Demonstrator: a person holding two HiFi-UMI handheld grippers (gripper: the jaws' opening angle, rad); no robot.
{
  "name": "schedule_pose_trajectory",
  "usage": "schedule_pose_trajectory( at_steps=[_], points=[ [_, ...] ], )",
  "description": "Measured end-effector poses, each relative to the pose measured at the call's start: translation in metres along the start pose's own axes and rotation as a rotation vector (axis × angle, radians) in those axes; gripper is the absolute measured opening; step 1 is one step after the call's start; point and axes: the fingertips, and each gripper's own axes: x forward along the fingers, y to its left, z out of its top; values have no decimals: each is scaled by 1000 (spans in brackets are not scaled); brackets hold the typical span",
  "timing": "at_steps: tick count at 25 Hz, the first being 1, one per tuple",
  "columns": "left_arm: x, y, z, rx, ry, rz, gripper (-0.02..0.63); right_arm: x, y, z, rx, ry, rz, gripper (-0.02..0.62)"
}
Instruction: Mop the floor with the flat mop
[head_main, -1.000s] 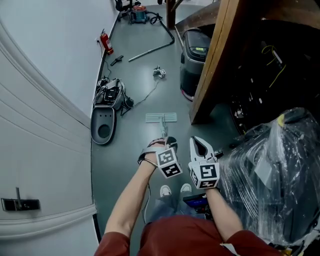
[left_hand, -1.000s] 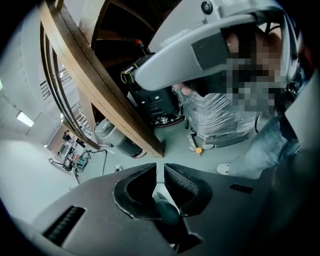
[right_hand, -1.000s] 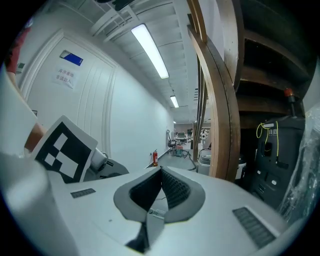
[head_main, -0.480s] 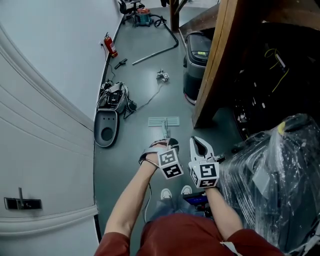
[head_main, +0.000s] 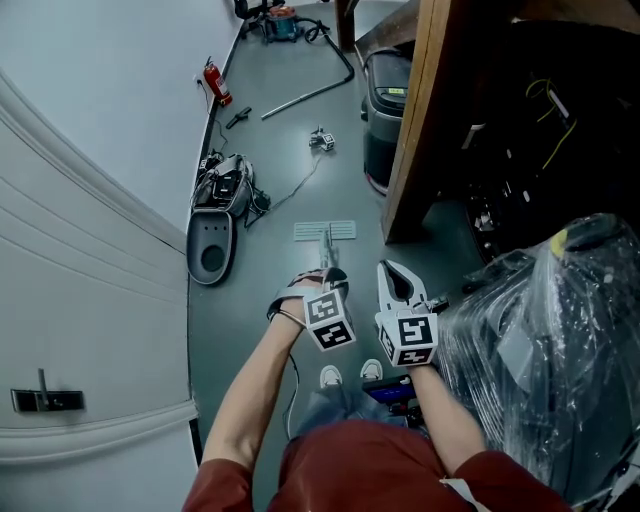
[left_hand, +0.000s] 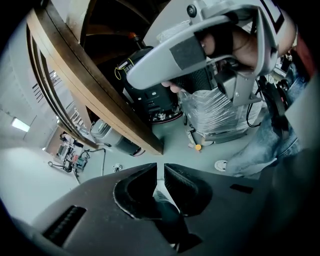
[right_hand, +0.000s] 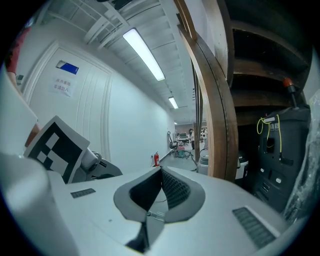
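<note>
**Mop held in my left claw, head flat on the floor straight ahead**

My left claw (head_main: 331, 279) is pinched shut on the flat mop's dark ribbed handle (left_hand: 168, 212); its own view shows the grip wedged between the two jaws. From there the handle runs forward and down, away from my feet, to the mop head (head_main: 324, 231). The head lies flat on the grey-green floor (head_main: 262, 272), with its long side set crosswise to the handle.

My right claw (head_main: 389, 271) hangs just beside the left one, on its right and apart from the handle. Its jaws are pressed together and I see nothing between them.

So the mop lies dead ahead of the left claw, with its long axis pointing away from me down the aisle. I judge the next stroke to be a push or pull along that line, driven by the left claw alone unless the right one comes across to take the handle. The wooden panel (head_main: 410, 130) stands close on the right of the head, and a cable (head_main: 292, 193) trails on the floor beyond it. I would watch both.
</note>
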Motion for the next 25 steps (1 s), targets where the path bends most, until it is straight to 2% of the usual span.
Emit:
schedule_pose_trajectory(
  at_steps=[9,16,25],
  points=[
    [11,-29,20,-6,68,-20,52,-24,-26,-17,30,16,28,17],
    [6,-57,18,-11,92,-23,52,-51,-27,-29,25,31,27,17],
    [-24,-95,3,-20,80,-22,51,-89,12,-25,3,2,7,17]
  ],
)
